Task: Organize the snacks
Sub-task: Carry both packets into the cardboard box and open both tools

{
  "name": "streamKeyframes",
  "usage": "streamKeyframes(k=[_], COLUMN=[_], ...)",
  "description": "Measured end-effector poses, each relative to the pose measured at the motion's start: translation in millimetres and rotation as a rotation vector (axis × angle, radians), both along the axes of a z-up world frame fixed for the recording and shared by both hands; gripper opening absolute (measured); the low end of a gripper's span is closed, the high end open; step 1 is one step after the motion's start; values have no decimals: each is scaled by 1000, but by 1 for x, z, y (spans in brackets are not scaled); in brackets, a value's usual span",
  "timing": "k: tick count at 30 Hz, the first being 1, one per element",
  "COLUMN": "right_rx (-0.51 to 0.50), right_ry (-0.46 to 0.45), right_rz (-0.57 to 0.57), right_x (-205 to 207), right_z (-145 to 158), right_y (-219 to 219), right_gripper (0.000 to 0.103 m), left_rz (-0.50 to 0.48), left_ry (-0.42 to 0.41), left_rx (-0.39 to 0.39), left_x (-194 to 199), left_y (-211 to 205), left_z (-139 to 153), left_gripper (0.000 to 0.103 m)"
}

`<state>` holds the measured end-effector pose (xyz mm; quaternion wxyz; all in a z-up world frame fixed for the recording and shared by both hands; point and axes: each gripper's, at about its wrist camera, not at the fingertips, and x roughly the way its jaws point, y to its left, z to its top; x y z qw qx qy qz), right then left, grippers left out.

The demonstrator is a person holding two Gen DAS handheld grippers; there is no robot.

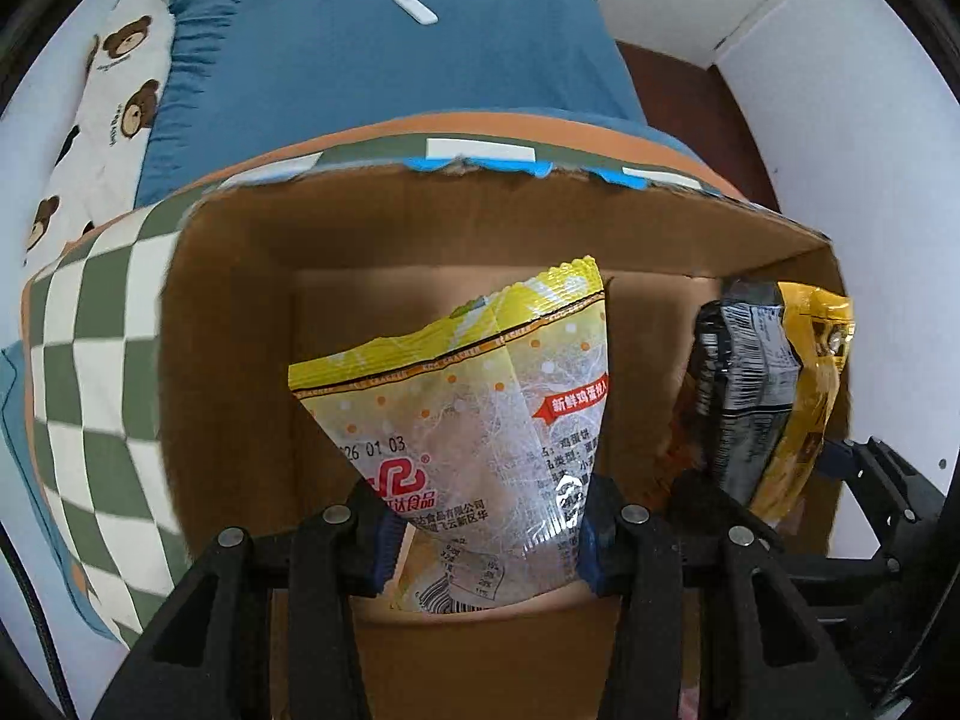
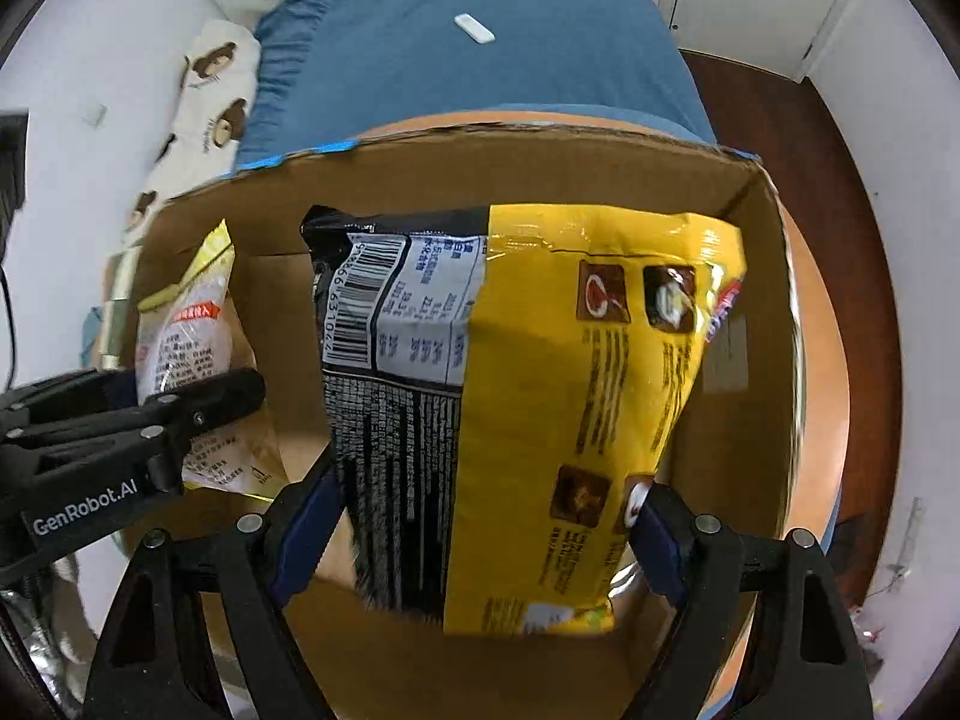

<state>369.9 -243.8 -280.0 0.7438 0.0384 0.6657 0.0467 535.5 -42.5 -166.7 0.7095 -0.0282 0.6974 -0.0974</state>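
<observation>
A cardboard box (image 1: 480, 204) stands open-topped below both grippers. My left gripper (image 1: 486, 540) is shut on a yellow and clear cracker packet (image 1: 480, 408), which hangs over the inside of the box. In the right wrist view the same packet (image 2: 186, 348) shows at the left with the left gripper's fingers (image 2: 198, 408) on it. My right gripper (image 2: 480, 540) is shut on a large yellow and black snack bag (image 2: 540, 390), its blue pads pressing on both sides, over the box's right half (image 2: 750, 360). That bag (image 1: 774, 390) also shows at the right of the left wrist view.
The box rests on a green and white checked cloth (image 1: 90, 360) with an orange border. Behind it lies a bed with a blue sheet (image 1: 390, 60), a small white remote (image 1: 414, 7) and a bear-print pillow (image 1: 114, 90). Dark wooden floor (image 2: 828, 138) and white walls lie to the right.
</observation>
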Motion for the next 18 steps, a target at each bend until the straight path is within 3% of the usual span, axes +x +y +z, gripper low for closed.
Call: streamKeyframes(k=[4,7,9,11,13,15,18], right_rx=[20,4,-13,-22,-25,-22,-26], right_ry=[38,54,60,62,71,73,66], right_rz=[5,42,55,60,53,51,56], right_x=[-10,-24,-35,-50,-73,-76,-97], right_z=[-15,-22,-27,-27,-33,-31,-26], right_y=[-13,-18,-23,-31,-41,-51,-64], right_gripper=[73,74,79,96,96,98,98], left_rz=[-13,-18,-15,-14,-19,-13,-7], left_ry=[42,63,83,79,47,31,21], left_rx=[8,30,39,40,63,66,71], left_x=[14,25,28,28,27,27,27], left_y=[-8,-10,-11,-9,-9,-8,-5], left_z=[-17,-30,-37,-40,-37,-35,-31], left_gripper=[43,43,45,57,86,92,92])
